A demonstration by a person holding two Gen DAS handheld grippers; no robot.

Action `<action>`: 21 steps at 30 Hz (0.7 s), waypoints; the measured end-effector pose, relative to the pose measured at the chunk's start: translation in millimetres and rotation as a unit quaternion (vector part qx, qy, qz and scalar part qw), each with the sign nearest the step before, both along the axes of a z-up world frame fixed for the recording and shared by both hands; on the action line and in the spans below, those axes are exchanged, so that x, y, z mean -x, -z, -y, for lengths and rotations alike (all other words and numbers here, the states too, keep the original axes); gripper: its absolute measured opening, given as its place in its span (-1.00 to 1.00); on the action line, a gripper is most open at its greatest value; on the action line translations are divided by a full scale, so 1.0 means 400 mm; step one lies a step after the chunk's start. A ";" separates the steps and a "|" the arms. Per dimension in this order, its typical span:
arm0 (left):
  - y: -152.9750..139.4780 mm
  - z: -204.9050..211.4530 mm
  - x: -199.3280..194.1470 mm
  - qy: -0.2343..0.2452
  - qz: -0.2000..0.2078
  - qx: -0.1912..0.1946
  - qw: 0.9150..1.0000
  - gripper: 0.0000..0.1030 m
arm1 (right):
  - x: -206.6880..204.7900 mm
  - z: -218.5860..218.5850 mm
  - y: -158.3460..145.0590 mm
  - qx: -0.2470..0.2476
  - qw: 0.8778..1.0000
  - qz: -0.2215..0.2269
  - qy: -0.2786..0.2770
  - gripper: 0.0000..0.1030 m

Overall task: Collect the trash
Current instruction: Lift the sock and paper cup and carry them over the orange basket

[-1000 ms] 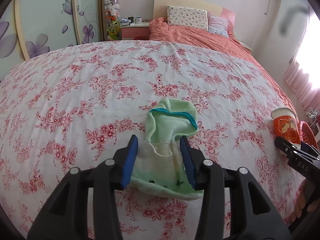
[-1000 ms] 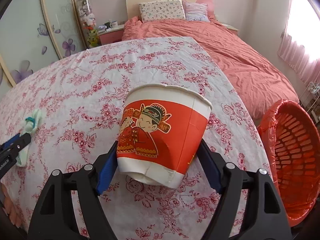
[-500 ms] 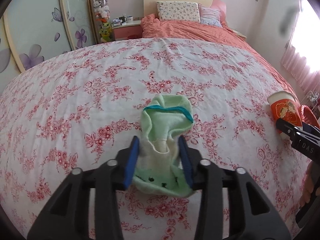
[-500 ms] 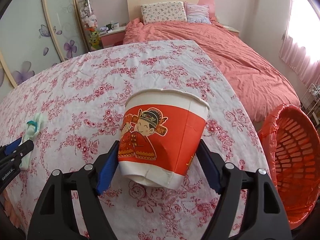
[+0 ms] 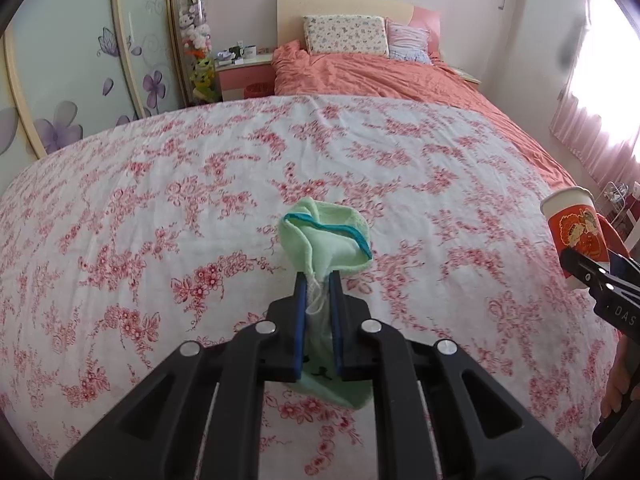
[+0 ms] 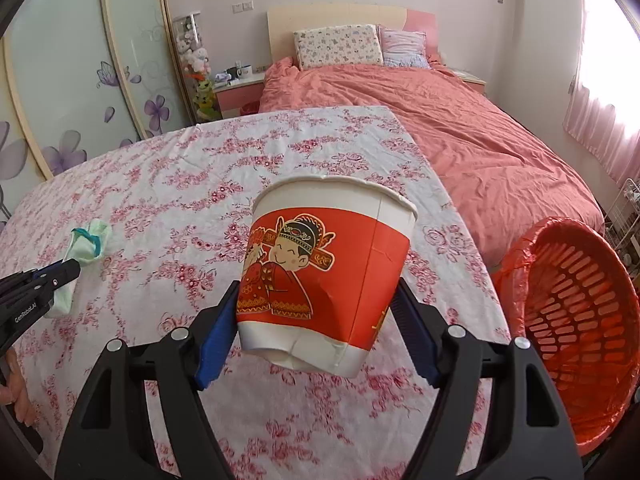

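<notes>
My left gripper [image 5: 319,280] is shut on a light green sock [image 5: 325,240] with a teal cuff, pinched between the blue pads just above the floral tablecloth [image 5: 160,208]. The sock also shows in the right wrist view [image 6: 89,242]. My right gripper [image 6: 316,300] is shut on a red and white paper cup [image 6: 324,272] with a cartoon figure, held above the table near its right edge. The cup also shows at the far right of the left wrist view [image 5: 574,228]. A red mesh trash basket [image 6: 576,320] with a red liner stands beside the table, right of the cup.
A bed with a salmon quilt [image 6: 460,120] and pillows [image 6: 336,46] lies beyond the table. A pink nightstand [image 5: 244,72] and a wardrobe with flower-print doors [image 5: 80,60] stand at the back left. Pink curtains [image 5: 600,136] hang at the right.
My left gripper has closed tightly on the sock, squeezing it thin, and lifted it slightly. My right gripper has raised the cup a little, with the basket now more in view.
</notes>
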State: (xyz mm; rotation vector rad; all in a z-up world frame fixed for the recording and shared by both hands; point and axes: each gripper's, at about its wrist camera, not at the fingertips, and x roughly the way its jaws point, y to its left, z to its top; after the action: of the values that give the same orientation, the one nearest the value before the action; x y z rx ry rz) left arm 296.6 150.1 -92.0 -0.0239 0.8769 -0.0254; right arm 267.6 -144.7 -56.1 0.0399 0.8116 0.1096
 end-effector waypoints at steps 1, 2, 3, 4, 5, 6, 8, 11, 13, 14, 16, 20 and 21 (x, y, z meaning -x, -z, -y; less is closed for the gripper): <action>-0.008 0.003 0.002 0.001 0.002 0.000 1.000 -0.78 | 0.004 0.002 -0.002 -0.002 1.000 0.001 -0.001 0.41; -0.015 0.005 0.004 0.002 0.004 0.000 1.000 -0.78 | 0.010 0.004 -0.010 -0.004 1.000 0.004 -0.002 0.41; -0.030 0.009 0.008 0.002 0.009 -0.001 1.000 -0.78 | 0.013 0.006 -0.016 -0.005 1.000 0.006 -0.002 0.41; -0.042 0.015 0.011 0.003 0.014 -0.001 1.000 -0.78 | 0.018 0.009 -0.024 -0.006 1.000 0.010 -0.003 0.41; -0.051 0.018 0.012 0.004 0.017 -0.001 1.000 -0.78 | 0.025 0.012 -0.036 -0.009 1.000 0.015 -0.004 0.41; -0.071 0.025 0.018 0.006 0.024 -0.001 1.000 -0.78 | 0.032 0.017 -0.049 -0.012 1.000 0.020 -0.004 0.41; -0.096 0.039 0.027 0.008 0.032 -0.002 0.999 -0.78 | 0.046 0.026 -0.075 -0.019 0.999 0.031 -0.005 0.41; -0.140 0.065 0.043 0.012 0.047 -0.004 0.999 -0.78 | 0.073 0.040 -0.113 -0.027 0.998 0.048 -0.005 0.41; -0.168 0.086 0.054 0.016 0.056 -0.004 0.998 -0.78 | 0.091 0.051 -0.134 -0.030 0.998 0.059 -0.004 0.41; -0.180 0.095 0.059 0.017 0.060 -0.003 0.998 -0.78 | 0.105 0.060 -0.148 -0.032 0.997 0.067 -0.003 0.41; -0.208 0.119 0.071 0.023 0.069 -0.002 0.997 -0.78 | 0.120 0.071 -0.161 -0.033 0.997 0.076 0.000 0.41; -0.253 0.166 0.093 0.037 0.082 0.003 0.996 -0.78 | 0.158 0.101 -0.187 -0.033 0.995 0.092 0.008 0.41; -0.267 0.185 0.101 0.044 0.086 0.005 0.995 -0.78 | 0.167 0.111 -0.193 -0.035 0.995 0.096 0.010 0.41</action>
State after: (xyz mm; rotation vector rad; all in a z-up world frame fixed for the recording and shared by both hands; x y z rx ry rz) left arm 256.2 76.0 14.7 0.0074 0.7047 -0.1119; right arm 200.8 -189.1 21.0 0.1030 0.6158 0.1205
